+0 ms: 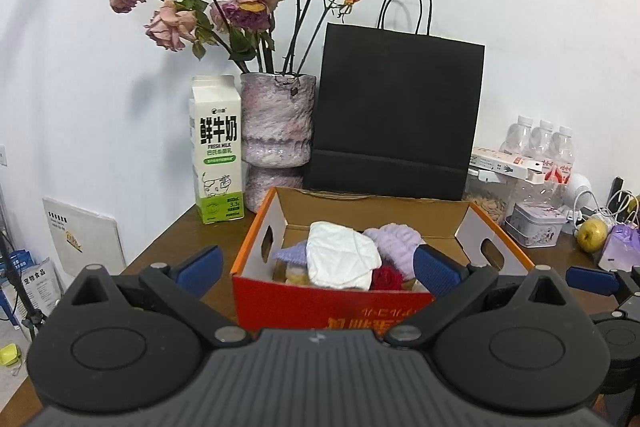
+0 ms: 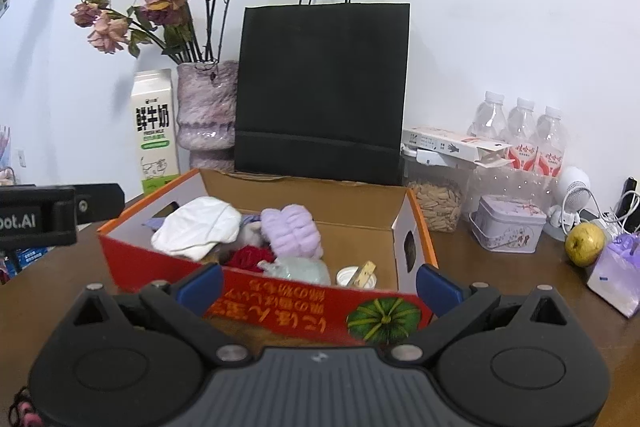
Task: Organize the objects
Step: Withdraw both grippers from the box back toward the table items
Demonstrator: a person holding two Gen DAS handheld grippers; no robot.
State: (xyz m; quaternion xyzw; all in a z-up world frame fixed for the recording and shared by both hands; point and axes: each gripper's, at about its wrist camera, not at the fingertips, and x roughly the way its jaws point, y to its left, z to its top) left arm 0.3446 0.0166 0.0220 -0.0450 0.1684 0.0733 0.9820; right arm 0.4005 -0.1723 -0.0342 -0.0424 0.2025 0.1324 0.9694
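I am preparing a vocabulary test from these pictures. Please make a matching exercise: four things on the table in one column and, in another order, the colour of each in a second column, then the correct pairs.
Things:
1. paper bag
2. pear
3. cloth on top of the pile in the cardboard box
4. milk carton

Colours:
A. white
B. white and green
C. black
D. yellow-green

Pairs: 1-C, 2-D, 3-A, 4-B
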